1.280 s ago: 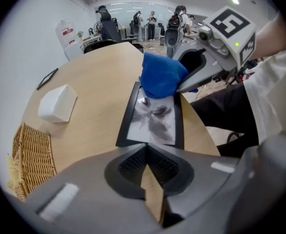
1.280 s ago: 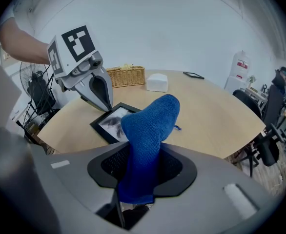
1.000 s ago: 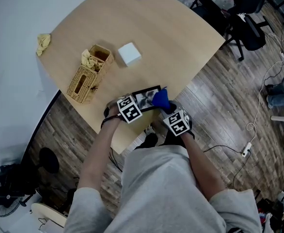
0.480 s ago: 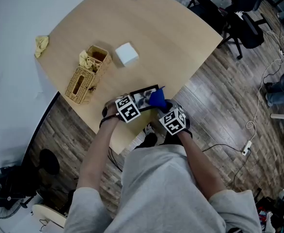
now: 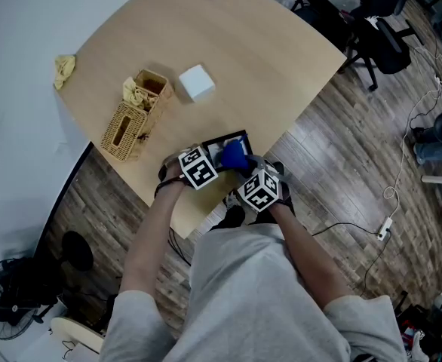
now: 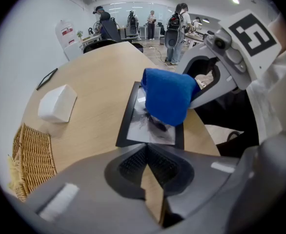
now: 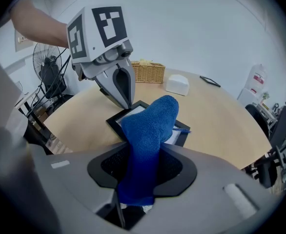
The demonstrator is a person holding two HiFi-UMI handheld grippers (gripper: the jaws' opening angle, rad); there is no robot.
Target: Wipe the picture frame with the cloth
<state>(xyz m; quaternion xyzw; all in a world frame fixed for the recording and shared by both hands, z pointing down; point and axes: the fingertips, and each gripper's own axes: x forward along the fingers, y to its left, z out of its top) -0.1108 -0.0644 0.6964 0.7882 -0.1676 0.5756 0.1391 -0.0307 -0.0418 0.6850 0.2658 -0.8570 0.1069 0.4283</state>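
Wood floor (image 5: 357,164), black office chairs (image 5: 379,36)

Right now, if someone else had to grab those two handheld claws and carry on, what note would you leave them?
Right gripper: shut on the blue cloth, whose free end is pressed onto the picture frame.
Left gripper: shut and empty, tips down at the frame's corner, apparently steadying it.
The frame lies flat near the edge of the table, just in front of the person.
Done: cloth picked up and brought onto the glass.
Left: sweep the cloth over the rest of the glass and border. How much is already clean can't be told.
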